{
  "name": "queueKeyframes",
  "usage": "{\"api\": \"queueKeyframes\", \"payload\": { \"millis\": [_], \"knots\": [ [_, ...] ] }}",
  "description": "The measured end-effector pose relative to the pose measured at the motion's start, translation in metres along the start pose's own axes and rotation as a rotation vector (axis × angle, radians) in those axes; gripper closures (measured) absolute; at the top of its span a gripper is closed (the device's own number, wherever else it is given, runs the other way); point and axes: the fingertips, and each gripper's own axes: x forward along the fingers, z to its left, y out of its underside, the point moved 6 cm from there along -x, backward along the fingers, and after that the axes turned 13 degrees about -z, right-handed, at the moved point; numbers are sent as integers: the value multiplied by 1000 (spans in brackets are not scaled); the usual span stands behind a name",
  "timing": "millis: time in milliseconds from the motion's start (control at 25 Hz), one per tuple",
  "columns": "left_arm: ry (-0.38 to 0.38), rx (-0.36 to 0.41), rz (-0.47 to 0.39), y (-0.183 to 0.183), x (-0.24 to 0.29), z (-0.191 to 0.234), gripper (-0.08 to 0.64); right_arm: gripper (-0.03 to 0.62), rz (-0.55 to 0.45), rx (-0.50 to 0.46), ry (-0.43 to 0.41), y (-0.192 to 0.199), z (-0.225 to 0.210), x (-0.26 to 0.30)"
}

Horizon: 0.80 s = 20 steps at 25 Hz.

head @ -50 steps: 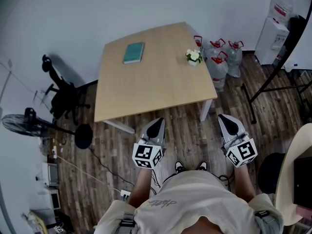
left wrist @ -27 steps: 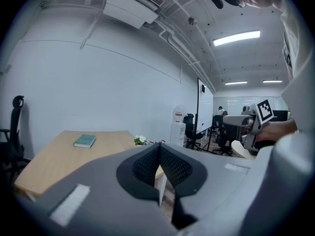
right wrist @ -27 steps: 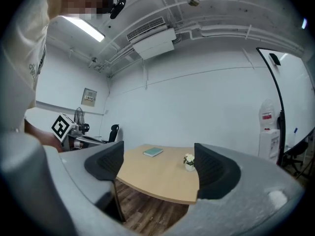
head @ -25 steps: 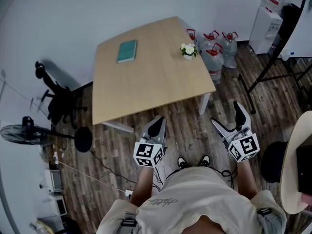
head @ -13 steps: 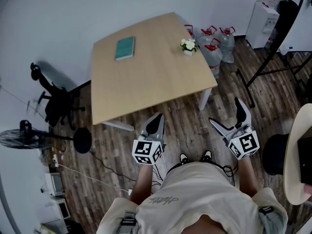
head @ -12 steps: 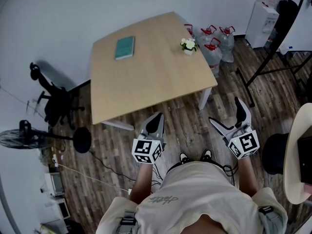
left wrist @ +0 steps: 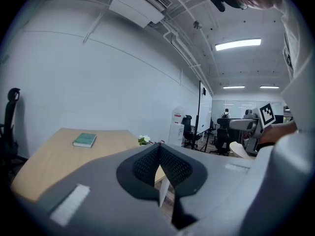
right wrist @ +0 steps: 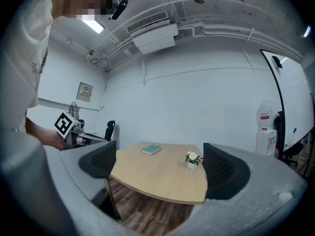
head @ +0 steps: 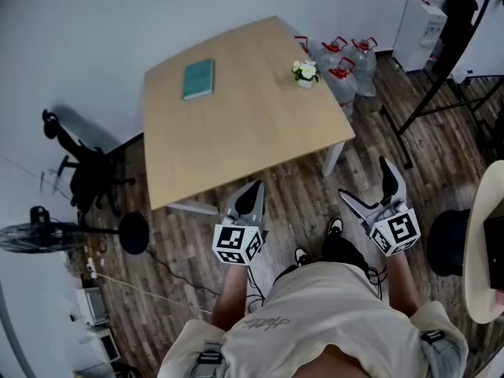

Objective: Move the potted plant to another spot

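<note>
Potted plant (head: 305, 72): sitting by the table's (head: 236, 132) far right edge
Book (head: 198, 79): lying toward the far left corner, bare wood spreading between
Left gripper (head: 253, 189): hovering off the near edge, jaws pressing together, empty
Right gripper (head: 362, 178): jaws having just been opening, standing wide, nothing between them

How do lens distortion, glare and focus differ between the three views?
Head view: fisheye bows the table edges; the potted plant is small yet sharp. Left gripper view: black round border, a ceiling light glares white. Right gripper view: same border, a mosaic patch at top left.
</note>
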Motion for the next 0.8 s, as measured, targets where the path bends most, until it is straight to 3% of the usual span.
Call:
{"api": "queueKeyframes", "payload": {
  "millis": [400, 800],
  "knots": [
    [-80, 20, 30, -3, 45, 18, 541, 48, -12, 38, -58, 18, -48, 52],
    [-56, 74, 40, -13, 143, 5, 541, 49, -33, 55, -56, 29, -142, 90]
  ]
}}
